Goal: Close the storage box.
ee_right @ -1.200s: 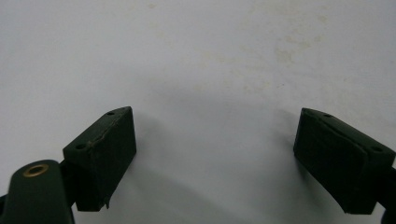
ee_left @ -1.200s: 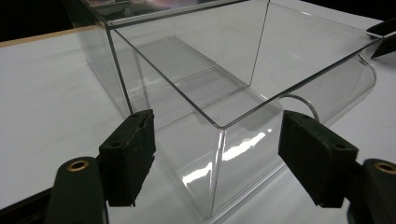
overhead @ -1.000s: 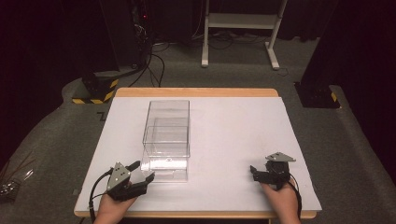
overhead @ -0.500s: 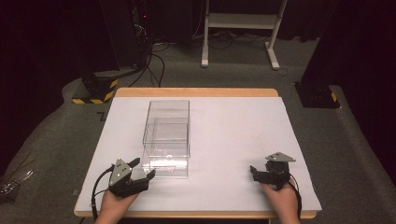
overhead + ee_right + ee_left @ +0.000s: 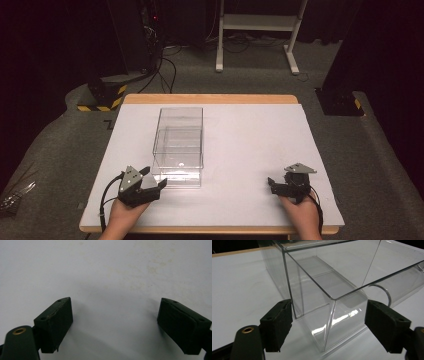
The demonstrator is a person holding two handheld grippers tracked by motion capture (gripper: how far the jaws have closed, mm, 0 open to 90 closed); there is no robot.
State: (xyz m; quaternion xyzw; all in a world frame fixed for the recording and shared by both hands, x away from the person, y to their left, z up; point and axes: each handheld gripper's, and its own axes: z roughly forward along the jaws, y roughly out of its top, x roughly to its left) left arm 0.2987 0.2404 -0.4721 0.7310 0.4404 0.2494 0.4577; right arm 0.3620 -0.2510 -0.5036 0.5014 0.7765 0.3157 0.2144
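Note:
A clear plastic box [image 5: 179, 145] stands on the white table [image 5: 250, 135], left of the middle, its long side running away from me. My left gripper [image 5: 161, 183] sits at the box's near left corner. In the left gripper view its jaws have just been opening, and the left gripper [image 5: 329, 322] now stands open. The near corner of the clear plastic box [image 5: 332, 277] is between the pads, and neither pad presses on it. My right gripper [image 5: 270, 184] rests near the table's front right. The right gripper [image 5: 115, 315] is open over bare white surface.
The table has a wooden rim [image 5: 210, 98] along its far edge. Beyond it on the grey floor are a white stand [image 5: 260, 30], cables [image 5: 165, 65] and a yellow-and-black striped base [image 5: 102, 97]. Bare white tabletop lies between the box and my right gripper.
My left gripper has edged a little toward the box's near corner, and its jaws have spread apart. The right gripper and the box have stayed put.

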